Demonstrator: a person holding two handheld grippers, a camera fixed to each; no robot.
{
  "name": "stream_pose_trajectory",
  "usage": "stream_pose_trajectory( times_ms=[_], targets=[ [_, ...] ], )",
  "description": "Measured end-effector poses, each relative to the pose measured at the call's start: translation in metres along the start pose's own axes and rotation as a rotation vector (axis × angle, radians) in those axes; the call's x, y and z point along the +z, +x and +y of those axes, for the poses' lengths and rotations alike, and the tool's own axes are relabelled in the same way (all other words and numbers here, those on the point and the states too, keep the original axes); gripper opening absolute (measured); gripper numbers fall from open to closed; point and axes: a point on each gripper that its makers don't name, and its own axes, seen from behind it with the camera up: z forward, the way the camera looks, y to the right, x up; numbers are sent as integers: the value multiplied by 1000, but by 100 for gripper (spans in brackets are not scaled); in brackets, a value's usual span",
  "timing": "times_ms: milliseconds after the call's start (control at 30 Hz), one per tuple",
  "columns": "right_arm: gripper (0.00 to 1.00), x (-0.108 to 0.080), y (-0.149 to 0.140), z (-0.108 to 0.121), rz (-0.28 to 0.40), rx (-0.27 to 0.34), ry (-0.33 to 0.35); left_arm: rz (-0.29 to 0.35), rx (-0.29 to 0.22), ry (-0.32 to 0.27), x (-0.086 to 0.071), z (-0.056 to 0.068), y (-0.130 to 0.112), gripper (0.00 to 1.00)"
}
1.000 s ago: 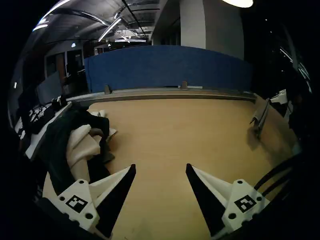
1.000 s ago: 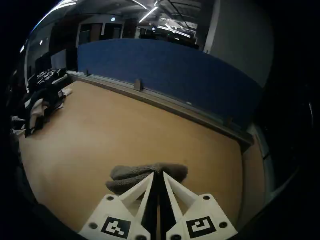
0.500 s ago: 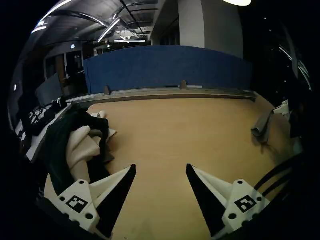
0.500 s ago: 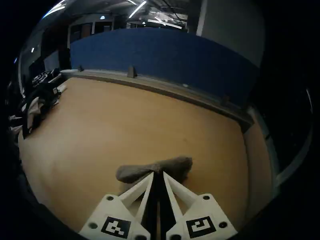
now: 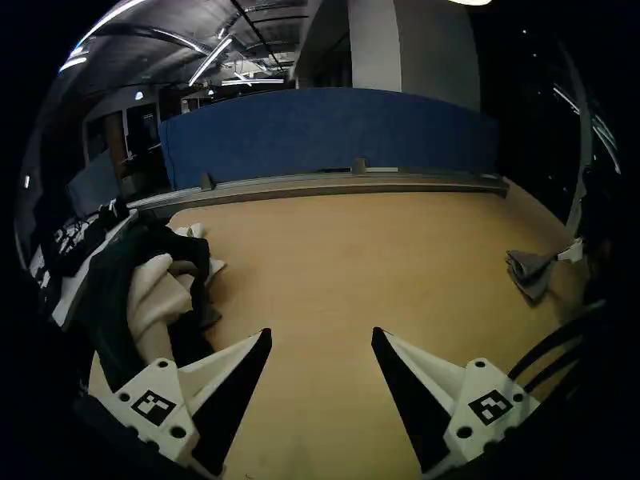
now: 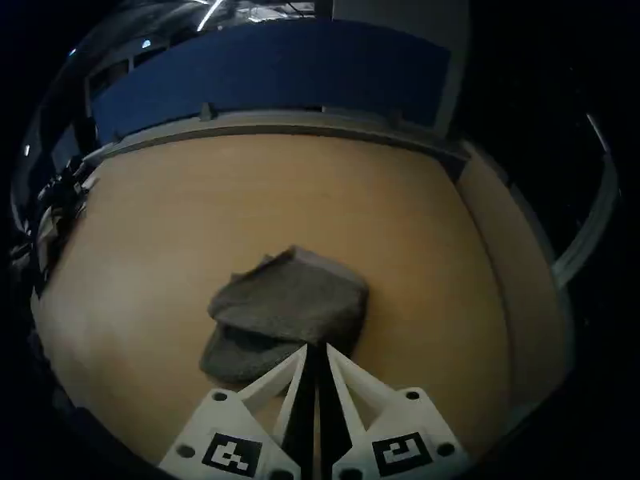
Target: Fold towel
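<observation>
The grey towel [image 6: 284,308] is bunched into a loose double layer, the upper fold lying over a lower one that juts out toward the left. Its near edge is nipped between the fingers [image 6: 276,386] of the right gripper [image 6: 318,350], which stand pressed together with only a thin slit between them. It sits over the desk [image 6: 240,192] toward the near edge; whether the lower fold rests on the wood or hangs just above it cannot be told. In the left gripper view the same towel [image 5: 530,270] shows as a small grey wad close to the desk's right edge, casting a shadow on the wood beside it. The left gripper [image 5: 321,330] hangs over the near part of the desk [image 5: 360,248], well apart from the towel, its fingers [image 5: 232,376] spread wide with nothing between them. At the desk's left edge lies a heap of cloths [image 5: 156,288], dark and cream pieces tangled together. Along the far edge runs a grey rail [image 5: 336,182], with a blue partition [image 5: 328,132] standing behind it.
</observation>
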Motion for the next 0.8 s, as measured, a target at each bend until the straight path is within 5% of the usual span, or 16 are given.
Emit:
stream_pose_trajectory(
  times_ms=[467, 800],
  targets=[
    [4, 17, -76, 32, -137, 71, -77, 0, 2, 6, -5, 0, -2, 93],
    [28, 21, -99, 38, -190, 79, -103, 7, 14, 8, -7, -1, -1, 93]
  ],
)
